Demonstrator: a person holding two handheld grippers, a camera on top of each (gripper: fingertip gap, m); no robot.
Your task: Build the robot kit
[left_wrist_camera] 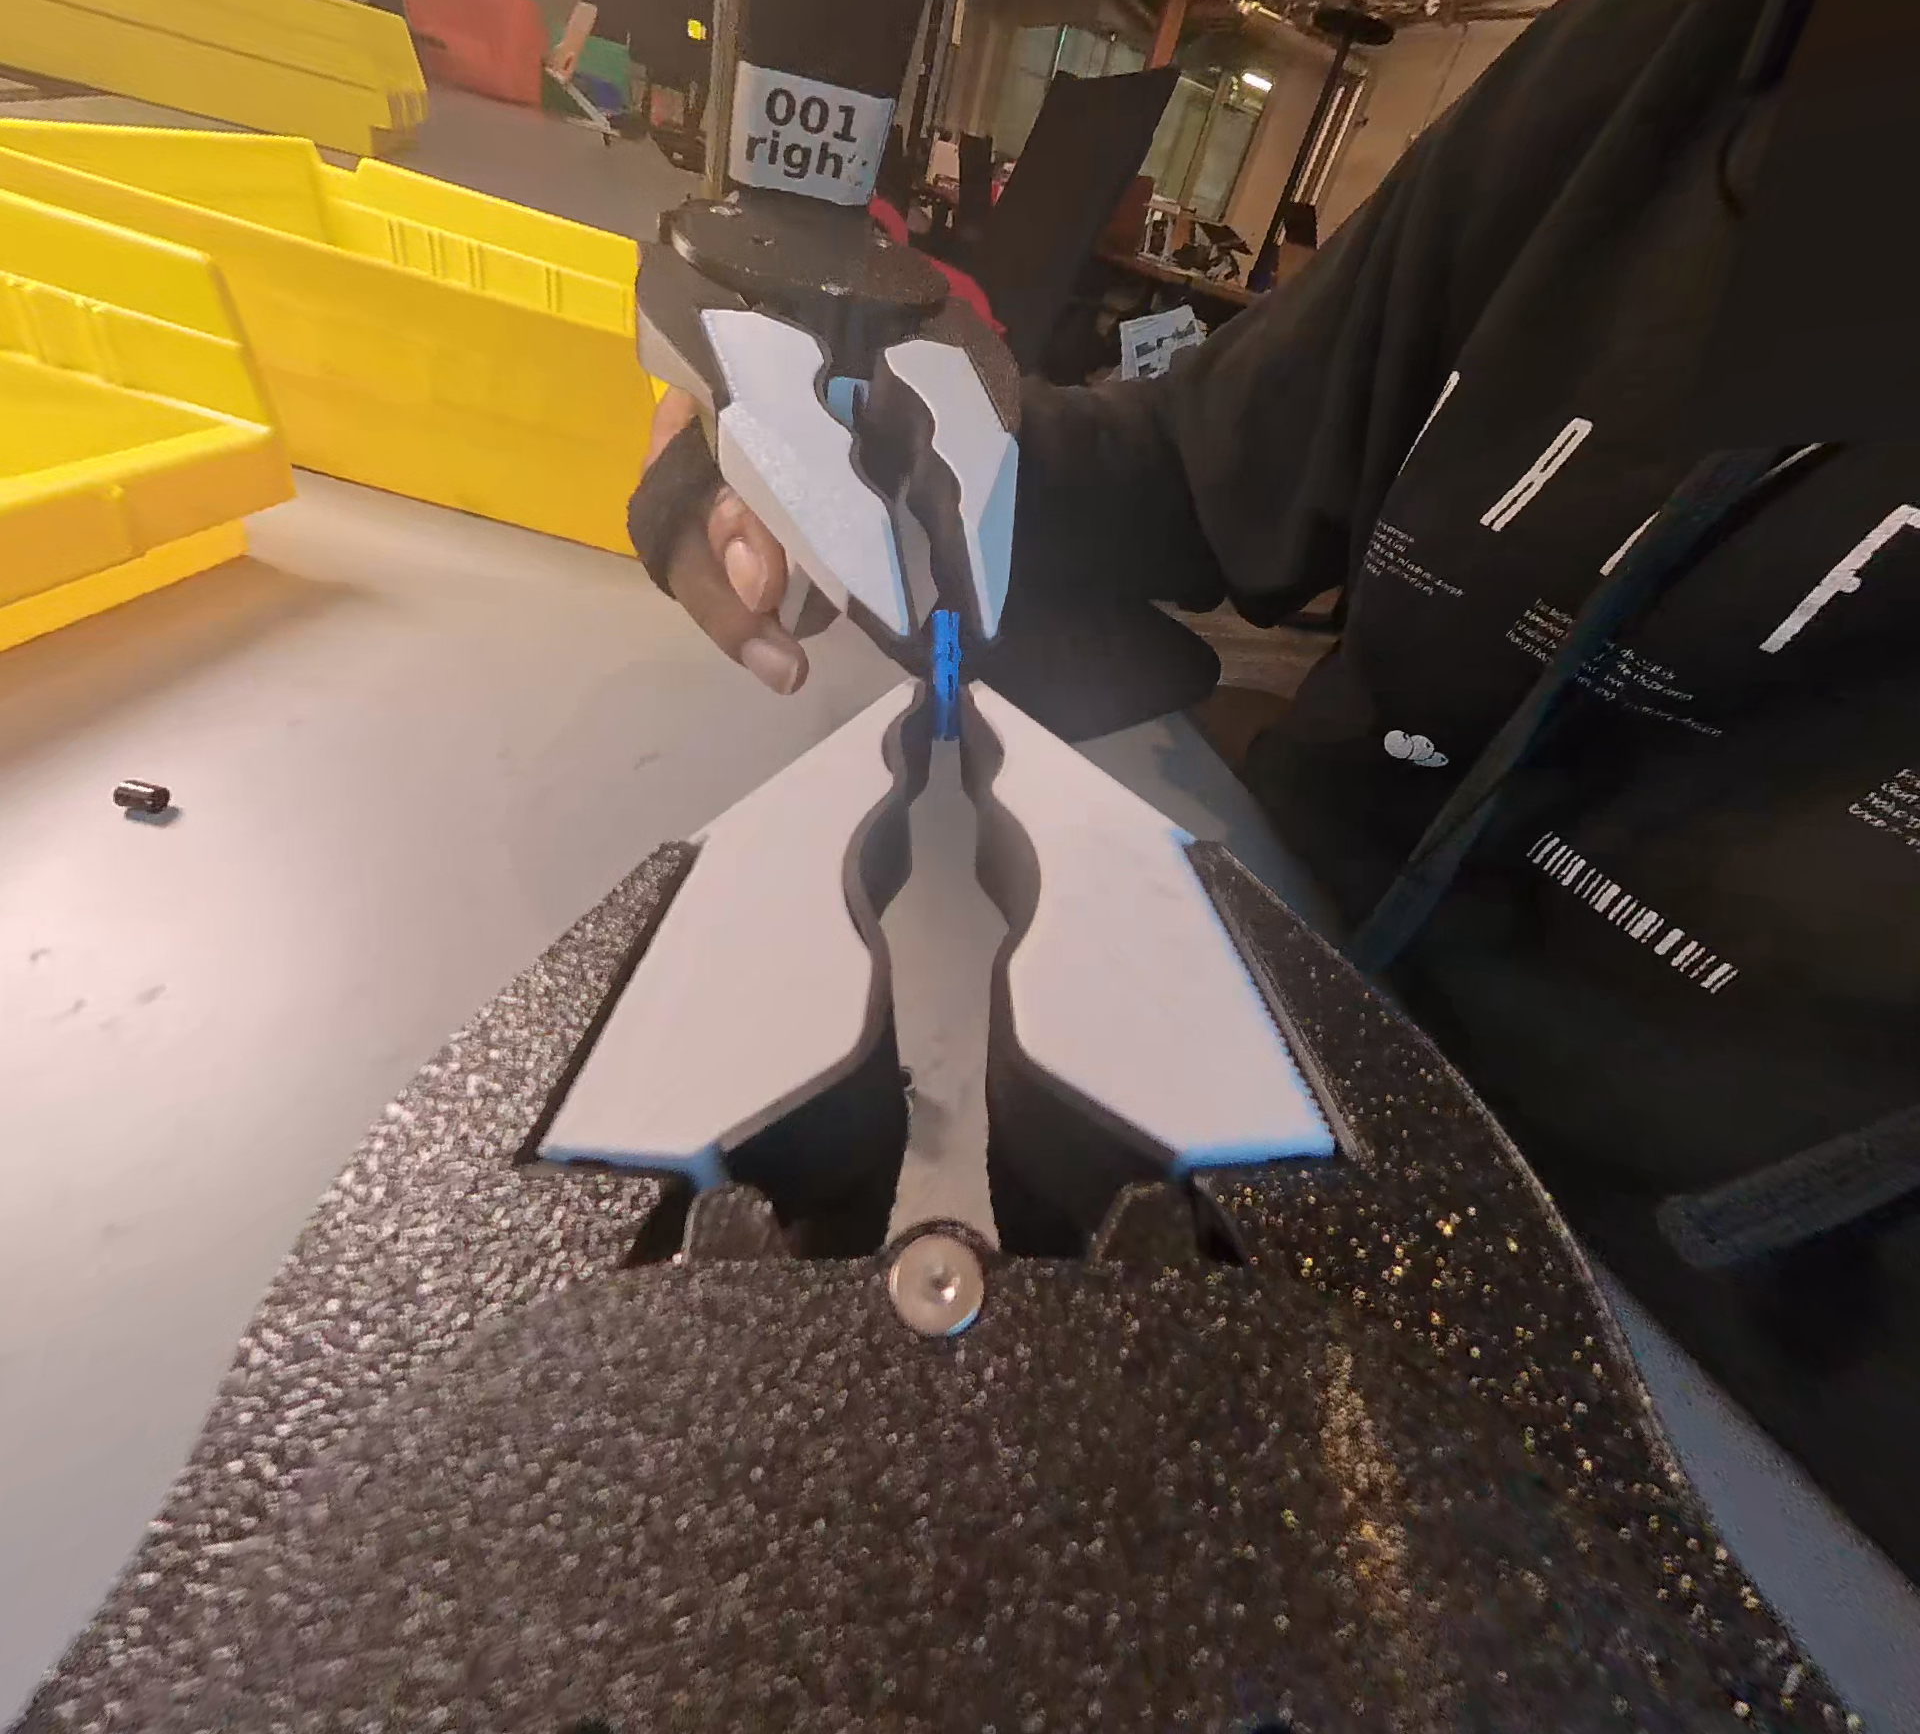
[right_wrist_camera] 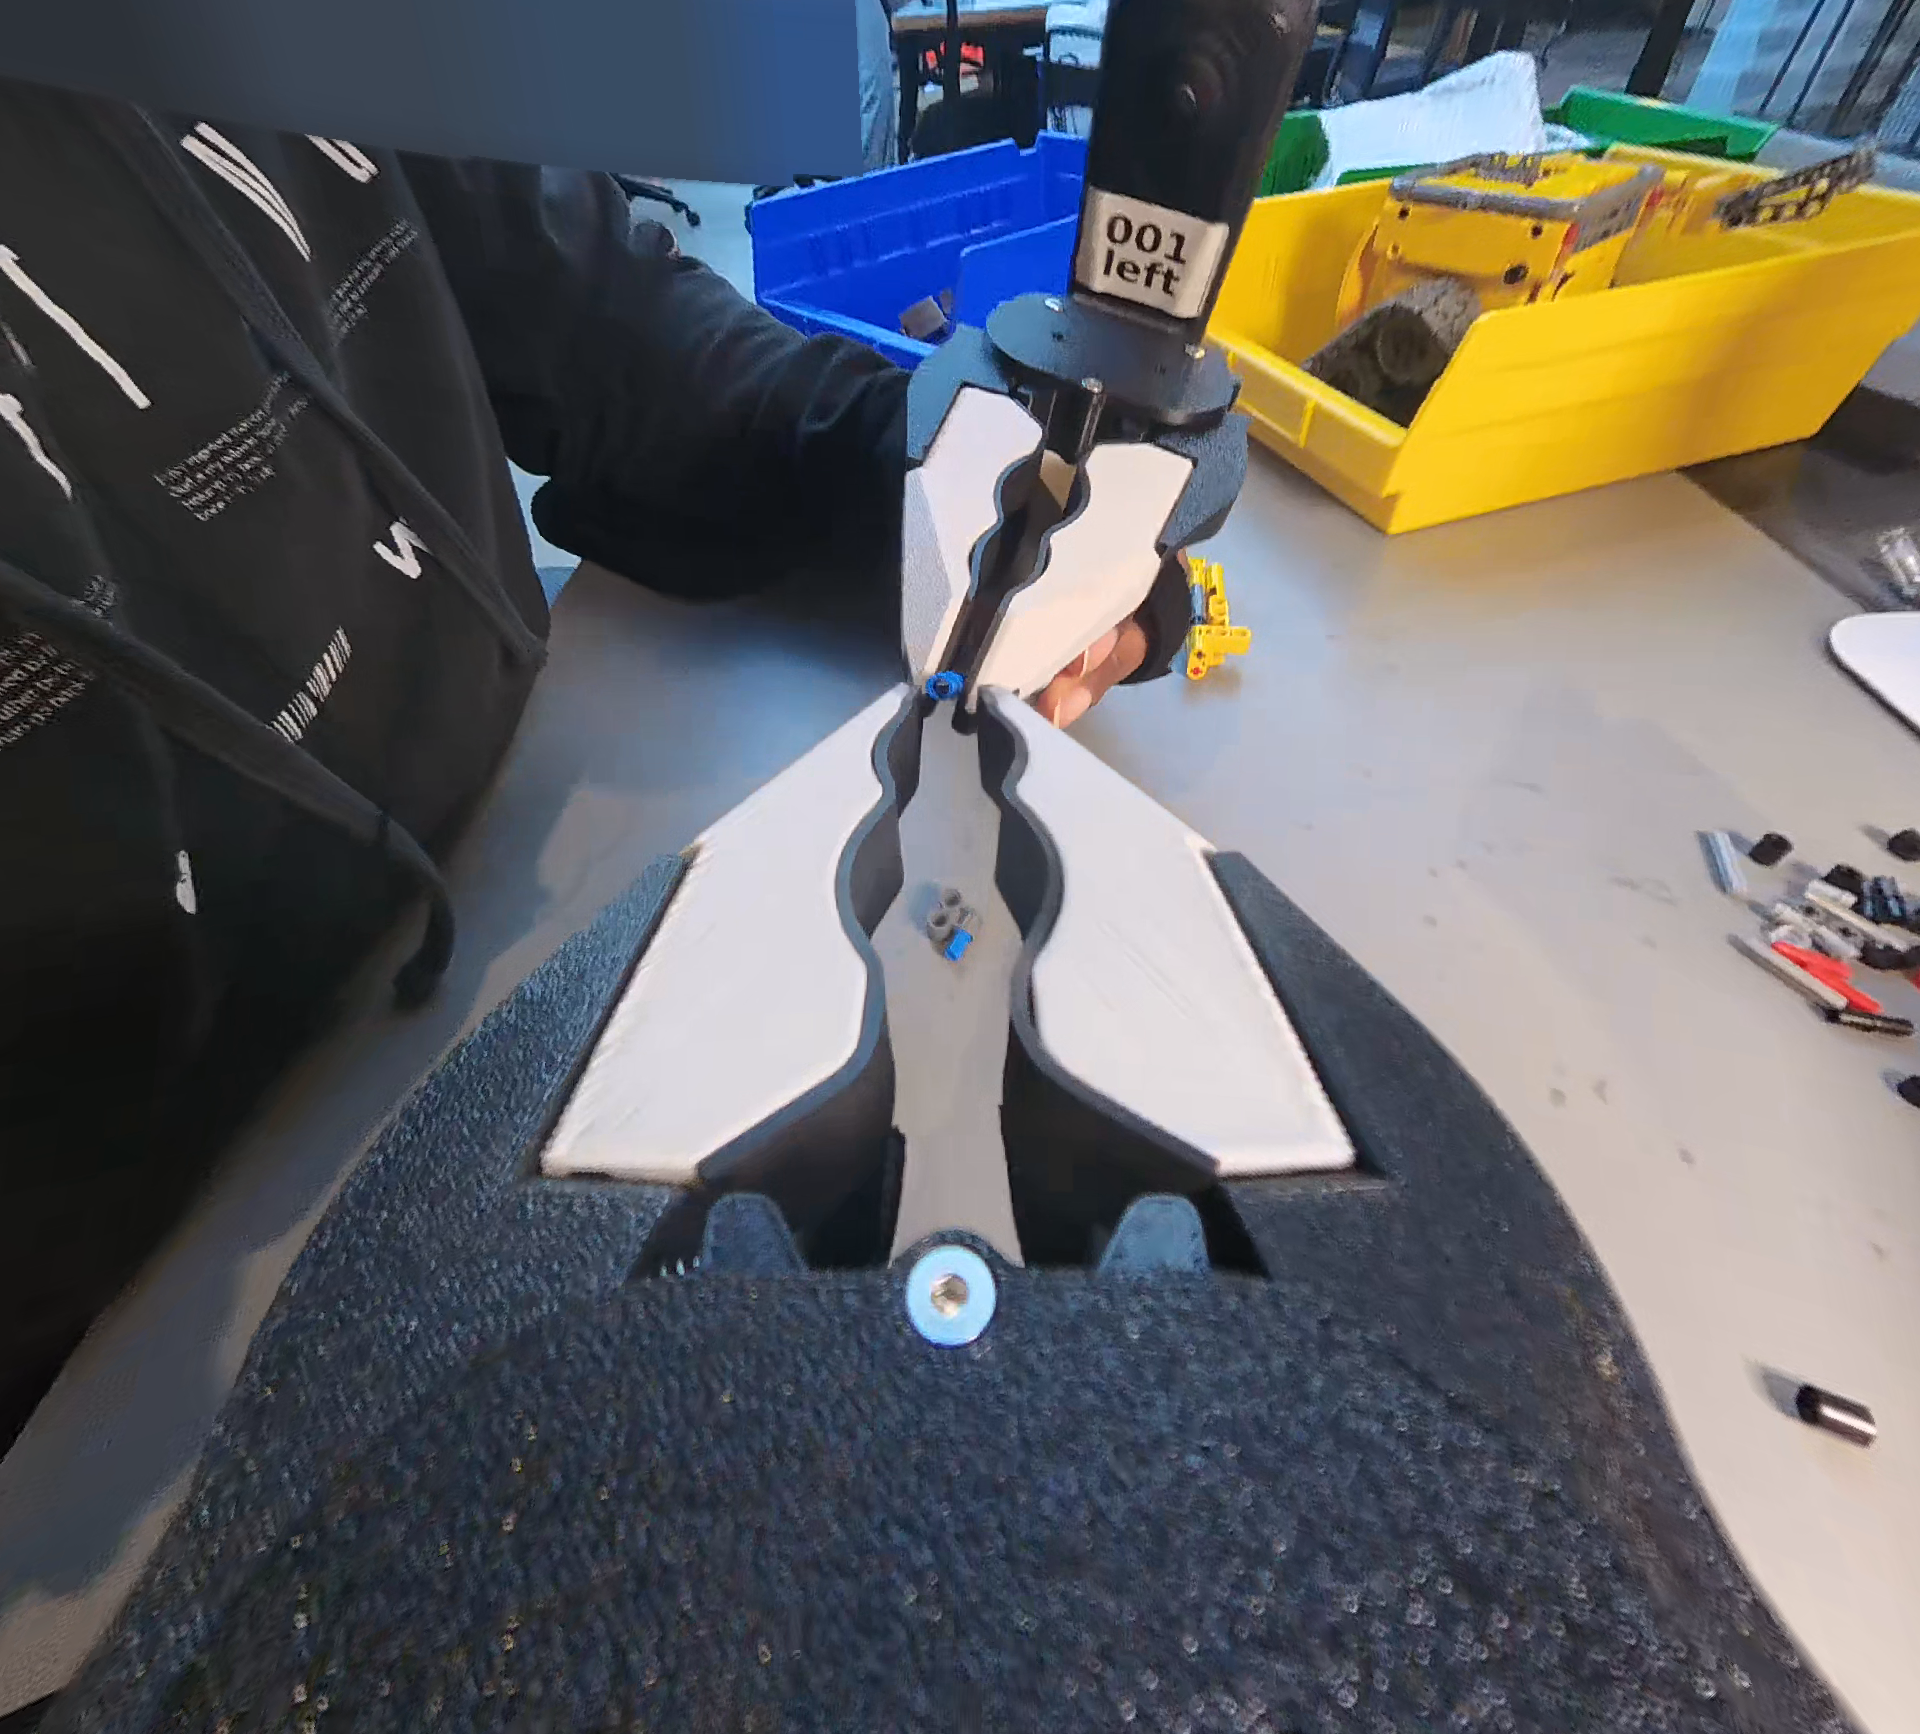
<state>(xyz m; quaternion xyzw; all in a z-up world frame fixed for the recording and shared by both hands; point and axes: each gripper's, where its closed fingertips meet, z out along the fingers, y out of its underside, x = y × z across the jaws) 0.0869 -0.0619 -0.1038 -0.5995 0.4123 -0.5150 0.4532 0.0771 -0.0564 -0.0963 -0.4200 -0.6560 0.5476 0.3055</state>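
A small blue pin [left_wrist_camera: 945, 671] is held in the air between the two grippers, which meet tip to tip above the grey table [left_wrist_camera: 312, 853]. My left gripper [left_wrist_camera: 943, 716] is shut on the pin's near end. In the same view my right gripper [left_wrist_camera: 951, 630] comes from the far side, shut on the pin's other end. In the right wrist view the blue pin [right_wrist_camera: 942, 685] shows between my right gripper [right_wrist_camera: 948, 705] and the left gripper [right_wrist_camera: 951, 678]. A dark bit beside the pin is too small to identify.
A person in a black hoodie [left_wrist_camera: 1558, 541] holds both grippers. Yellow bins [left_wrist_camera: 416, 313] stand at the left and a small black cylinder [left_wrist_camera: 145, 796] lies on the table. A blue bin [right_wrist_camera: 914, 240], a yellow bin with a tracked yellow model [right_wrist_camera: 1455, 313], a small yellow assembly [right_wrist_camera: 1210, 624] and loose parts [right_wrist_camera: 1829, 926] lie around. The grippers are tip to tip, or close to it. The small black cylinder [left_wrist_camera: 145, 796] is about 20 cm from both grippers' fingertips. It turns up in the right wrist view [right_wrist_camera: 1824, 1410] as well.
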